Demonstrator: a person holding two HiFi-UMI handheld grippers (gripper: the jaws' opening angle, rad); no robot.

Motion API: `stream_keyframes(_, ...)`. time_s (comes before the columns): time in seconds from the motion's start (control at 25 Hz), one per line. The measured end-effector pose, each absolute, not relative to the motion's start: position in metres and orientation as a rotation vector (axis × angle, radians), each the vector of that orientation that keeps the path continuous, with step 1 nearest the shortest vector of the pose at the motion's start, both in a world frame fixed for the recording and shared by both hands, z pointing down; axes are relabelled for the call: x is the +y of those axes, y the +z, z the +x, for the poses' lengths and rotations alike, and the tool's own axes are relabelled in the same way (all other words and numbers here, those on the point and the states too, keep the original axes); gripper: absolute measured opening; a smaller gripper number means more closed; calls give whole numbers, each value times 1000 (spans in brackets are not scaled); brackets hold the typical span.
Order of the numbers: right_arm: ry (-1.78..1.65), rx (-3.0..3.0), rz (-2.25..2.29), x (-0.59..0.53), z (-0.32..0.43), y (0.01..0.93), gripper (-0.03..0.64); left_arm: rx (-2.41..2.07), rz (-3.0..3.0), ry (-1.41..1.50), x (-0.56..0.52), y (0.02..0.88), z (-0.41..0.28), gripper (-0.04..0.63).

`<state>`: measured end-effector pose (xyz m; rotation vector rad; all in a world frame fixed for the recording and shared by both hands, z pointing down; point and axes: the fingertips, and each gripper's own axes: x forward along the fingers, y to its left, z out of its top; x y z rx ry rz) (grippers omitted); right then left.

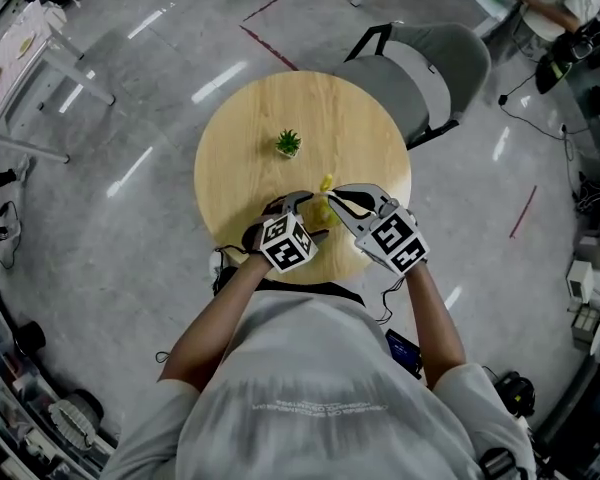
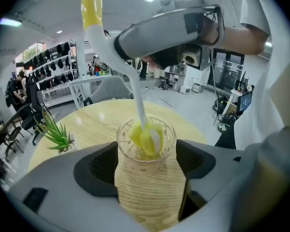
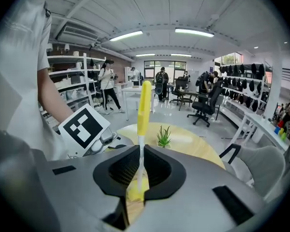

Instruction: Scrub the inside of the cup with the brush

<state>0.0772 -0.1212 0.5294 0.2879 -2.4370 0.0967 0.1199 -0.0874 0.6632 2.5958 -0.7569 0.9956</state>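
Observation:
A clear glass cup [image 2: 145, 187] stands on the round wooden table [image 1: 250, 128], and my left gripper [image 2: 147, 163] is shut on it, a pad against each side. Inside the cup is the yellow head of the brush [image 2: 146, 137]. Its white stem rises to a yellow handle [image 3: 143, 110]. My right gripper [image 3: 139, 178] is shut on the stem, just above the cup. In the head view the left gripper [image 1: 305, 205] and right gripper [image 1: 335, 200] meet near the table's front edge, hiding most of the cup. Only the handle's yellow tip [image 1: 325, 183] shows there.
A small green potted plant [image 1: 288, 143] stands on the table beyond the cup, also visible as the plant [image 2: 55, 132] at the left. A grey chair [image 1: 430, 78] is at the table's far right. People, desks and office chairs fill the room behind.

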Motion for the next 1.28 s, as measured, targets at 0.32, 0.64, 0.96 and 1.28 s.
stream_keyframes(0.32,86,-2433,195,-123,71,487,55,-739,2596,1047,-87,665,117,384)
stream_keyframes(0.64,210,-2338,62,-109,69,508,52,-744,2587,1037,-85,664,120,384)
stream_keyframes(0.96,315,-2329,88,-107,76,527,54,-748,2556,1039,-83,674,118,384)
stream_keyframes(1.28,431,-2379,156,-106,81,538,57,-736,2548,1043,-84,677,117,384)
